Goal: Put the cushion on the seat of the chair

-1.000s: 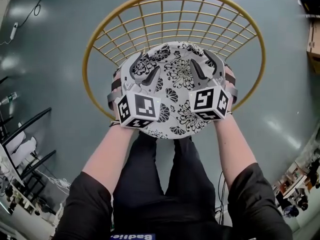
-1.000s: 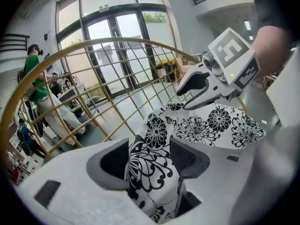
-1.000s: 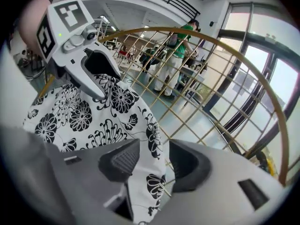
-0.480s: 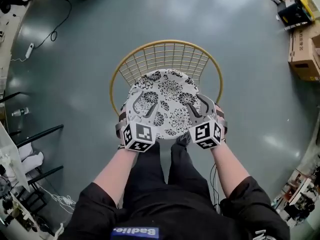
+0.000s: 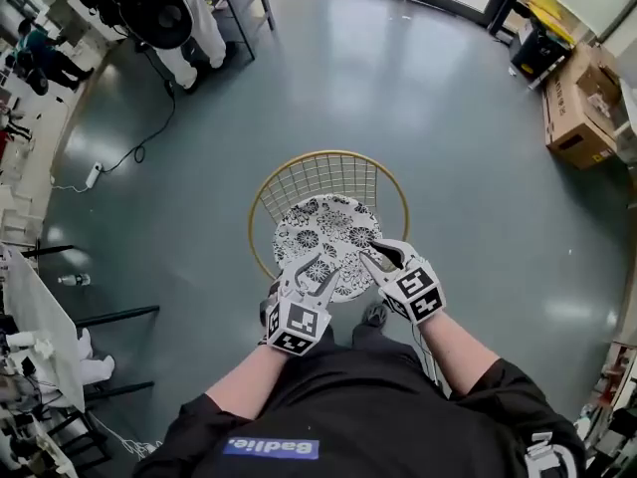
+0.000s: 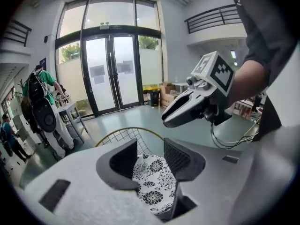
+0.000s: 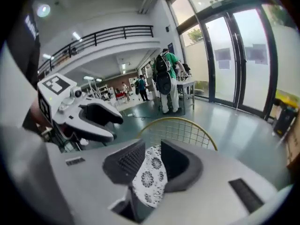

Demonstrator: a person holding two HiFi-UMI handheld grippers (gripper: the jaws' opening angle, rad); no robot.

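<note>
The round white cushion point(image 5: 323, 235) with black flowers lies on the seat of the gold wire chair point(image 5: 328, 157). Both grippers hang above its near edge, apart from it. My left gripper point(image 5: 317, 279) is at the near left and my right gripper point(image 5: 378, 257) at the near right. Their jaws are closing with nothing between them. In the left gripper view the cushion point(image 6: 152, 182) shows far below, through the gap of the left gripper point(image 6: 150, 153). The right gripper view shows the cushion point(image 7: 150, 182) the same way beyond the right gripper point(image 7: 149, 156).
Grey floor surrounds the chair. Cardboard boxes point(image 5: 577, 108) stand at the far right. People and a table point(image 5: 189, 18) are at the far left, with a cable point(image 5: 139, 137) on the floor. A black frame point(image 5: 109, 317) stands at the left. Glass doors point(image 6: 112, 74) lie ahead.
Both grippers have lifted off the cushion and pulled back toward the person. The cushion has stayed on the seat. The chair looks smaller and further below, and both pairs of jaws have narrowed.
</note>
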